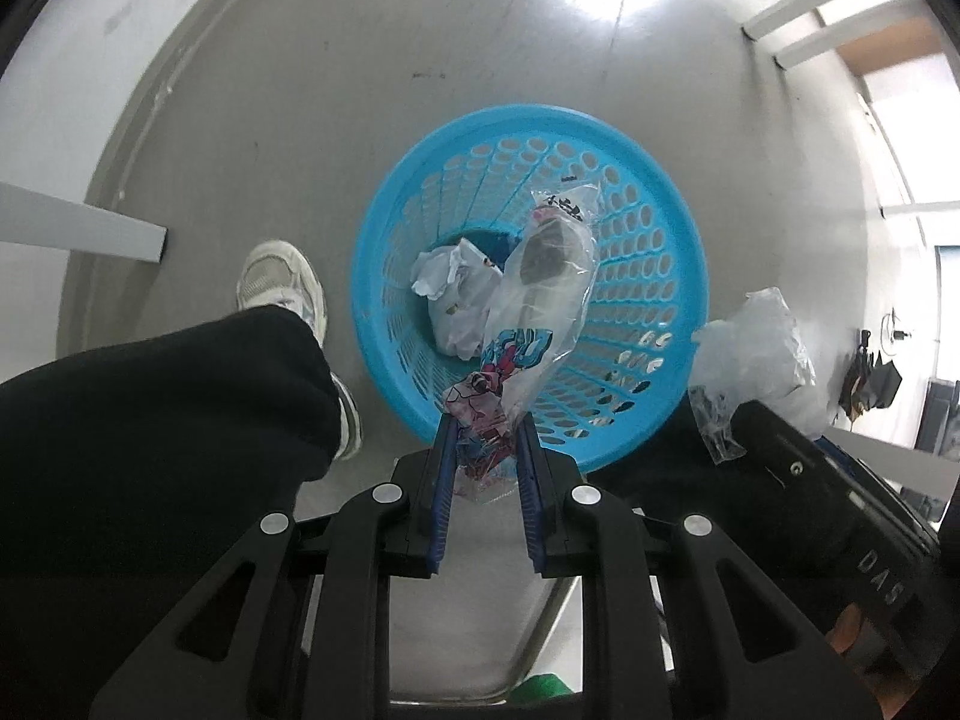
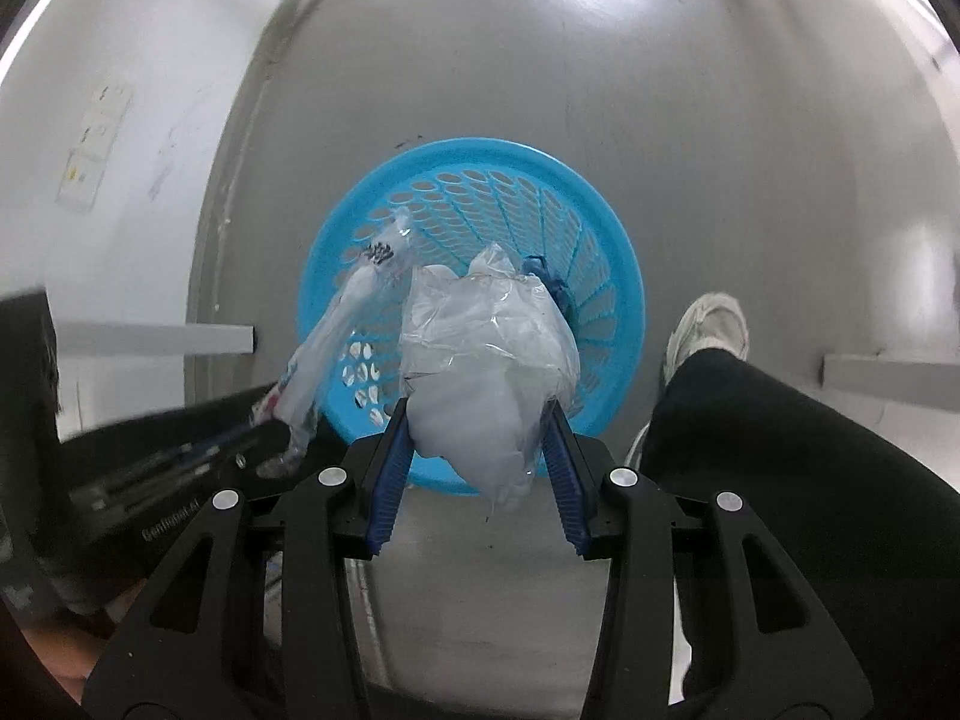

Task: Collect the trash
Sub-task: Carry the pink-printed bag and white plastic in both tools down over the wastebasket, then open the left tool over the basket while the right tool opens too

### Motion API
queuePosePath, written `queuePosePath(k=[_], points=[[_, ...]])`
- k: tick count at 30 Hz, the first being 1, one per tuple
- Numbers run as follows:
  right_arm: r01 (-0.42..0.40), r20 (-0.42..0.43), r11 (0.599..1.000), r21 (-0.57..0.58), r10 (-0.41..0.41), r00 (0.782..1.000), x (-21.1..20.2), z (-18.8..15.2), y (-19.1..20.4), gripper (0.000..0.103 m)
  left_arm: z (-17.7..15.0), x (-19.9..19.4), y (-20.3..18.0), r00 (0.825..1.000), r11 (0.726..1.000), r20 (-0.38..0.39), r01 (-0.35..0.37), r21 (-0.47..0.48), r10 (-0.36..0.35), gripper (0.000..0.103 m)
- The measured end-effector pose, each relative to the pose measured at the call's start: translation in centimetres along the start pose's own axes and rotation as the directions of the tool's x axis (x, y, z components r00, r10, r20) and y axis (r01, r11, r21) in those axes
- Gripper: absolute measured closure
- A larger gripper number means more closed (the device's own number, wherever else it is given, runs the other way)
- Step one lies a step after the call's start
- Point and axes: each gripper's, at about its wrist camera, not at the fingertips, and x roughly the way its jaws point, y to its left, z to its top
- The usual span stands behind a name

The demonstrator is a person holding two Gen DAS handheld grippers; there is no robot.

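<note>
Left wrist view looks straight down into one round blue basket (image 1: 384,276) standing on the grey floor (image 1: 336,90). Its wall is pierced with rows of oval holes. At the bottom lie two crumpled white paper wads (image 1: 459,294), pressed against each other.

The left gripper (image 1: 485,441) has its two blue pads closed narrowly on the lower end of a long clear wrapper (image 1: 540,294) with red and blue print and something dark inside it; the wrapper hangs over the basket's opening, its far end reaching toward the far wall. The right gripper (image 2: 483,420) holds its pads wider apart, clamped on both sides of a bunched clear plastic bag (image 2: 480,372) with pale white filling, which hangs above the near rim of the basket (image 2: 618,276).

Each camera also catches the other gripper's load: the bag (image 1: 762,348) shows at the right edge of the left view, outside the rim, and the wrapper (image 2: 342,324) shows at the left of the right view, over the basket.

One person's dark trouser leg (image 1: 156,420) and pale sneaker (image 1: 276,282) stand just beside the basket; the right view shows another leg (image 2: 798,450) and sneaker (image 2: 714,324).
</note>
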Motion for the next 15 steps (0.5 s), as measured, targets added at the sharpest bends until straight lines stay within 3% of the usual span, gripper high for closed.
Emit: queuePosePath(k=[13, 15], points=[[0.032, -0.051, 0.993, 0.114, -0.026, 0.998, 3.3, 2.9, -1.9, 0.062, 2.4, 3.7, 0.9, 0.995, 0.997, -0.096, -0.013, -0.076, 0.005, 0.084], [0.016, -0.055, 0.990, 0.137, -0.009, 0.998, 3.6, 3.0, -2.4, 0.056, 2.6, 3.8, 1.2, 0.995, 0.995, -0.098, 0.003, -0.098, -0.012, 0.080]])
